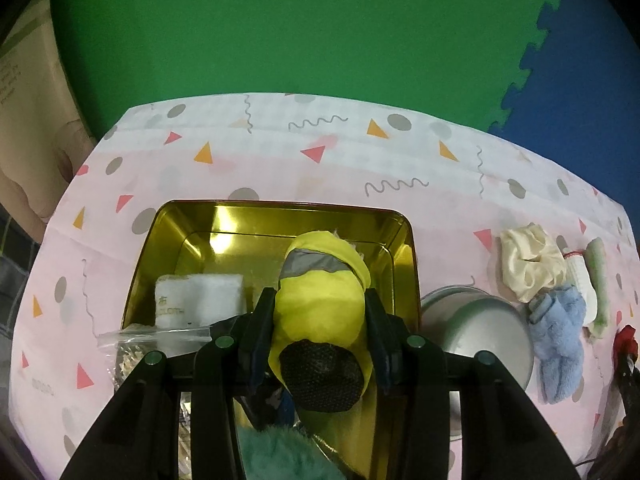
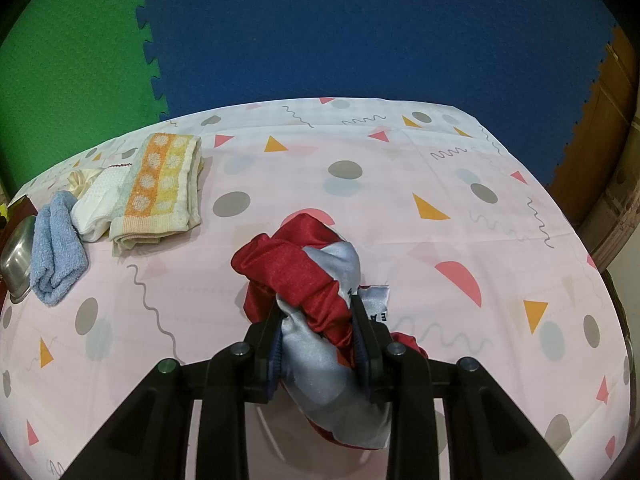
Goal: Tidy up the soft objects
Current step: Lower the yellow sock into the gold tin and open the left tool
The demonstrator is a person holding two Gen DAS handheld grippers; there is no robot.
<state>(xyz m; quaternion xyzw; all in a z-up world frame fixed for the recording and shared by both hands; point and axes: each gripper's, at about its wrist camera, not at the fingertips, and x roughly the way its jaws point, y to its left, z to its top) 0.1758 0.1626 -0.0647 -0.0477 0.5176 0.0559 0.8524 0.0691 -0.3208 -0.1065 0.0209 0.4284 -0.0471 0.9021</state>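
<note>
We have the left gripper (image 1: 320, 308) with its fingers pinching a yellow pouch (image 1: 320, 300) at mid-body, and it hangs over the gold tin (image 1: 400, 248), at the tin's 3 o'clock half. The pouch looks light and squashy, thin slick fabric with a grey band toward the far end and a black mesh patch near us; we judge it would slide out of a loose pinch, so a hold across the plump middle suits it best. Its long axis runs from 6 toward 12 o'clock, the banded end pointing away from us. A white folded cloth (image 1: 200, 300) already lies in the tin at about 9 o'clock, and a clear plastic bag (image 1: 152, 338) sits at its near left corner. The right gripper (image 2: 316, 324) has its fingers closed on a bundle of red and silver cloth (image 2: 304, 276), held above the patterned tablecloth (image 2: 440, 240). That bundle is limp and satiny, likely slippery and prone to unfolding, so a grip over the gathered folds seems wisest; it has no firm axis, though it stretches roughly from 6 to 12 o'clock. A blue towel (image 2: 58, 252), a white cloth (image 2: 102, 204) and an orange striped towel (image 2: 160, 188) lie at 10 o'clock beside a steel bowl (image 2: 18, 256)
</note>
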